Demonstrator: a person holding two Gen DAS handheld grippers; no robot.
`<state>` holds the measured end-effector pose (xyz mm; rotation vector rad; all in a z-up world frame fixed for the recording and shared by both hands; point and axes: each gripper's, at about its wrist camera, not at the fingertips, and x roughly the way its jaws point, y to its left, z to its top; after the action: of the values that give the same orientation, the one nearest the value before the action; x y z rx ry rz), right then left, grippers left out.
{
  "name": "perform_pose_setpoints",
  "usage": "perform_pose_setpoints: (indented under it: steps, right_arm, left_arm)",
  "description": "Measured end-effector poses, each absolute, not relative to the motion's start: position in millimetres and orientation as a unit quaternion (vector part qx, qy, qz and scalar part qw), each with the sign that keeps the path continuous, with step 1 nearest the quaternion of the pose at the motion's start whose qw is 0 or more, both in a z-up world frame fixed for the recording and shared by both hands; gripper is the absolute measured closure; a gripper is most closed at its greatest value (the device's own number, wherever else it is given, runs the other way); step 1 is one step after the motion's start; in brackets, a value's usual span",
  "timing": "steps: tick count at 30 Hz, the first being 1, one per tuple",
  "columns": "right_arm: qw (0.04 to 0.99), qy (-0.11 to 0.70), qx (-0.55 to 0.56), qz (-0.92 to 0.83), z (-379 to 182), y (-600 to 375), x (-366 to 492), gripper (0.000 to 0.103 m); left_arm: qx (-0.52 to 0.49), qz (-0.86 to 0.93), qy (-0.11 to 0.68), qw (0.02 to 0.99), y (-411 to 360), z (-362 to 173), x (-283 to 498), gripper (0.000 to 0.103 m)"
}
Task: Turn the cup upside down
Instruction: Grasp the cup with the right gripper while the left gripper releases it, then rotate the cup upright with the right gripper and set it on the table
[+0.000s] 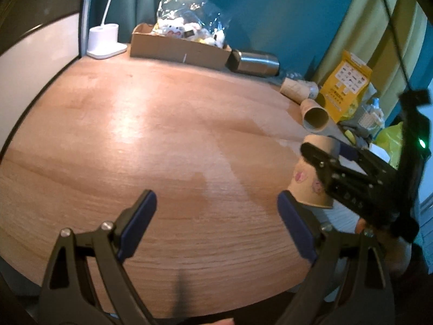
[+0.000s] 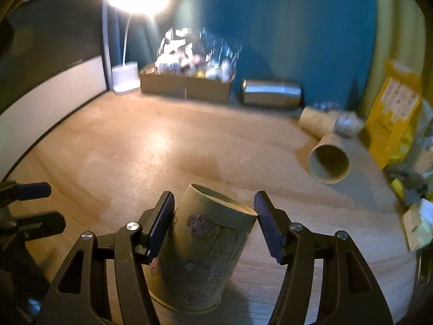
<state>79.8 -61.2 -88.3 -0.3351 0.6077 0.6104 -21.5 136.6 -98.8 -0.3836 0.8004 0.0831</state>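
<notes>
1. Seemingly inverted already, the pale paper cup with cartoon prints (image 2: 208,246) stands on the wooden table (image 2: 162,146), wide rim down.
2. The right gripper (image 2: 213,224) is spread around it, its left pad touching or nearly so.
3. The left gripper (image 1: 216,222) is wide open, empty.
4. Next: back off without tipping it.

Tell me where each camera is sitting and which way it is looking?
Left wrist: sits on the left gripper, looking across the wooden table toward the cardboard box; its own open fingers show, plus the right gripper around the paper cup.
Right wrist: sits on the right gripper, facing the same blue wall; its fingers flank the cartoon-printed cup, mouth down, and the left gripper shows at the edge.
Shared: cup, table, box, steel tumbler, lying cardboard tube.
</notes>
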Motion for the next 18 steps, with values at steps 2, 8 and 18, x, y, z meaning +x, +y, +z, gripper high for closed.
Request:
perform_pose_setpoints:
  steps: [2,8,18]
  right_arm:
    - [0.911,0.252,-0.171,0.278,-93.1,-68.0,68.5,0.039]
    - [0.934,0.153,-0.219,0.236,-108.1,-73.4,31.1,0.038]
    - [0.949,0.056,-0.267,0.156,-136.3,-102.3,-4.4,0.038]
  left_arm:
    - [-0.188,0.039,0.388,0.901,133.8,-103.1,-24.5,0.011]
    - [-0.176,0.042,0.382,0.906,122.2,-107.1,-35.4,0.011]
    - [-0.151,0.034,0.378,0.913,98.1,-114.4,-35.9,0.011]
